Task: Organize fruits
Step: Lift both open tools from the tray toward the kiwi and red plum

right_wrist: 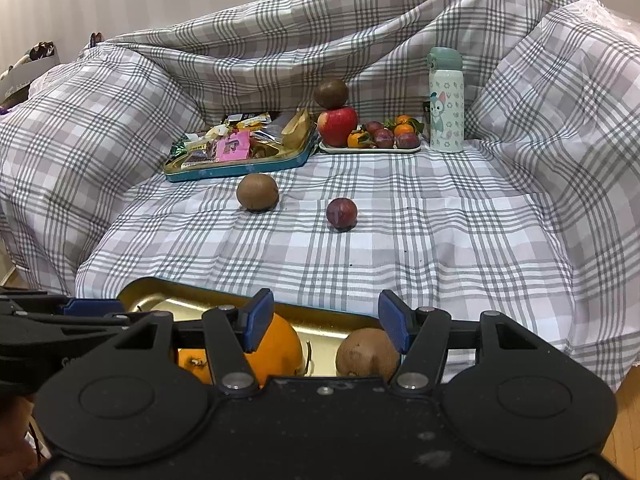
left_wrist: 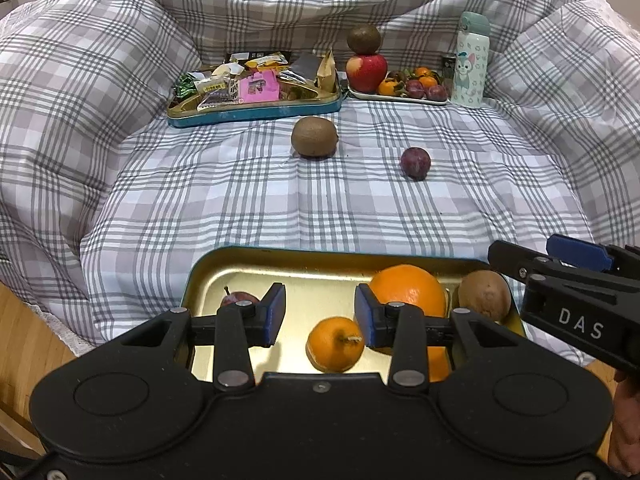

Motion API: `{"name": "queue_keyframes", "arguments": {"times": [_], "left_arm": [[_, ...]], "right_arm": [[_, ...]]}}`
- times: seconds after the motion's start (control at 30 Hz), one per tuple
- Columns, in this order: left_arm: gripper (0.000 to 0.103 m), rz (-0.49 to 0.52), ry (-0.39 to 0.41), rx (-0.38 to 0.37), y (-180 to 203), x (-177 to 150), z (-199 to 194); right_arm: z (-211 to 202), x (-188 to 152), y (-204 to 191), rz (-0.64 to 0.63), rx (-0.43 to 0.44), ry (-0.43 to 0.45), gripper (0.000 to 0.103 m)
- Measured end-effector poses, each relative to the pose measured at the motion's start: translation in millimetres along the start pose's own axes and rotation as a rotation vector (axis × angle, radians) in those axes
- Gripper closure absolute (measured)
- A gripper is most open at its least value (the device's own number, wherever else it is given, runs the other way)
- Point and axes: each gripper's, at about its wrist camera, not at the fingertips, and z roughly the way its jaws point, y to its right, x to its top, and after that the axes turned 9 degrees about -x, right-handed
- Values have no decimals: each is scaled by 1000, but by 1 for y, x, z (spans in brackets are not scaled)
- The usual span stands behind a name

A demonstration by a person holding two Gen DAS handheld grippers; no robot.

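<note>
Both claws low over near tray (left_wrist: 400,259), both spread wide, nothing held. Left claw (left_wrist: 320,314) above small mandarin (left_wrist: 334,344), with big orange (left_wrist: 412,286) behind its right finger and a plum (left_wrist: 236,298) half hidden behind the left one. Right claw (right_wrist: 326,320) off to the right, straddling gap between orange (right_wrist: 280,346) and tray kiwi (right_wrist: 366,354). Tray already carrying four fruits, by the look.

Farther out on checked cloth (left_wrist: 360,208): loose kiwi (left_wrist: 314,137) and loose plum (left_wrist: 416,163), well apart, neither touching anything. Likely next pickups.

Key relation: from right claw, plum (right_wrist: 341,213) almost dead ahead, kiwi (right_wrist: 257,192) ahead and left. From left claw, kiwi nearly dead ahead, plum ahead and right. So probably right for plum, left for kiwi, no crossing. Kiwi long axis roughly side to side, so finger line across the short way. Plum round, any angle fine.

Beyond: snack tin (left_wrist: 256,114), plate (left_wrist: 400,98) with apple (left_wrist: 366,72), another kiwi (left_wrist: 363,38) balanced on top, bottle (left_wrist: 470,64) just beside. Unstable stack; best left wide berth.
</note>
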Motion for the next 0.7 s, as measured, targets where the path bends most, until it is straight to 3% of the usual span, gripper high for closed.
{"name": "queue_keyframes", "arguments": {"times": [0.7], "left_arm": [[57, -25, -64, -18, -19, 27, 42]], "right_arm": [[57, 22, 6, 14, 8, -73, 41]]}}
